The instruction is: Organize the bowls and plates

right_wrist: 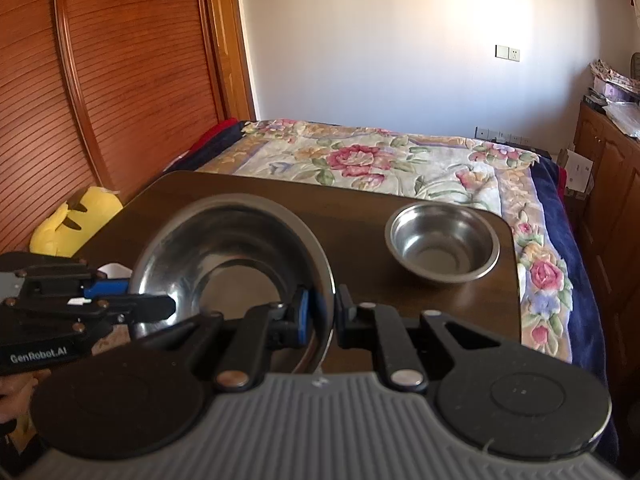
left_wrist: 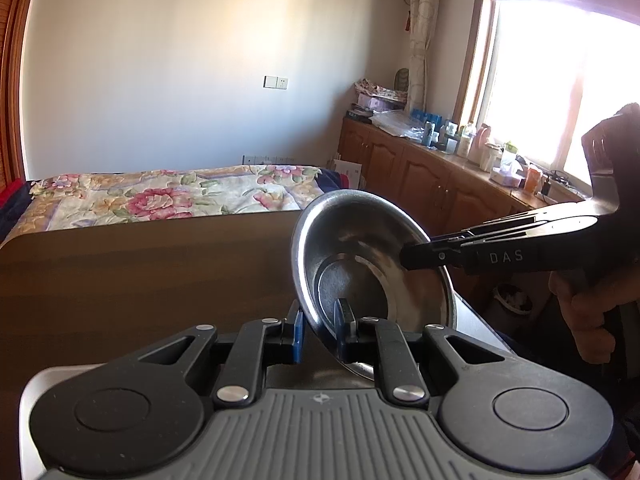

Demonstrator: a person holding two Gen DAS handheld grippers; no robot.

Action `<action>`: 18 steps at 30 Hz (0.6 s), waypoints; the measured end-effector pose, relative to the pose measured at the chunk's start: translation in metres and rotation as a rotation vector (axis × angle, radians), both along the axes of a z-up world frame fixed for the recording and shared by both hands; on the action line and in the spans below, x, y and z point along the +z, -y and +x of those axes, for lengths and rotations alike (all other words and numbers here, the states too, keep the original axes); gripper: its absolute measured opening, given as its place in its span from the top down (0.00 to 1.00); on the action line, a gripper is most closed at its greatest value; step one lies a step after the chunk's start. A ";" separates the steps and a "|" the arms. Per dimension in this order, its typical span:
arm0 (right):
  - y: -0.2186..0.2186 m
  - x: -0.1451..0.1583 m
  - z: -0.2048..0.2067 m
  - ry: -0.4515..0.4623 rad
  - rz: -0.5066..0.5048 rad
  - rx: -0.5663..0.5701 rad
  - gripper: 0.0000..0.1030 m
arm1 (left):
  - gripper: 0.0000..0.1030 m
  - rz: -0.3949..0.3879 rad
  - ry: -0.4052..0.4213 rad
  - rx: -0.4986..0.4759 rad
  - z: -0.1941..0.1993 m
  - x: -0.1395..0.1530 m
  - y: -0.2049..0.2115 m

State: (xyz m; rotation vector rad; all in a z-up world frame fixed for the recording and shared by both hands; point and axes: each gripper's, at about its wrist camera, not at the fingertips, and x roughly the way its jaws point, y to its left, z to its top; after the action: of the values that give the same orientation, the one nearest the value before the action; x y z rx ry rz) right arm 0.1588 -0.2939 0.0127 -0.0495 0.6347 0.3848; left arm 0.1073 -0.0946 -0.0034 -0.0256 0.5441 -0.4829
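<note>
White wall; floral bedspread; wooden cabinets under bright window

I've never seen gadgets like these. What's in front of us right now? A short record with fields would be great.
Held item: metal plate, tilted, gripped by its rim on two sides
Left hand-held gripper: shut on the plate's rim
Right hand-held gripper: shut on the opposite rim
On the table: metal bowl, upright, apart from the plate
Behind the table: bed with flowered blanket
</note>
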 end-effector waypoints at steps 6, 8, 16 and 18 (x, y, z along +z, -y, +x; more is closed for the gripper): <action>0.001 -0.018 -0.012 -0.017 0.042 -0.002 0.85 | 0.84 0.022 0.002 -0.005 -0.013 -0.012 -0.002; 0.000 -0.023 -0.016 -0.020 0.056 -0.005 0.85 | 0.84 0.030 -0.005 -0.008 -0.014 -0.017 -0.003; -0.001 -0.042 -0.026 -0.026 0.086 -0.017 0.85 | 0.84 0.055 -0.034 -0.014 -0.015 -0.035 -0.004; -0.001 -0.044 -0.027 -0.024 0.088 -0.020 0.85 | 0.84 0.056 -0.041 -0.014 -0.015 -0.038 -0.004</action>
State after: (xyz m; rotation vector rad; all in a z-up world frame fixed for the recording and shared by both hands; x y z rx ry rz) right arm 0.1316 -0.2925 -0.0317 0.0454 0.6411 0.3935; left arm 0.0918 -0.0908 -0.0418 0.0221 0.5978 -0.4810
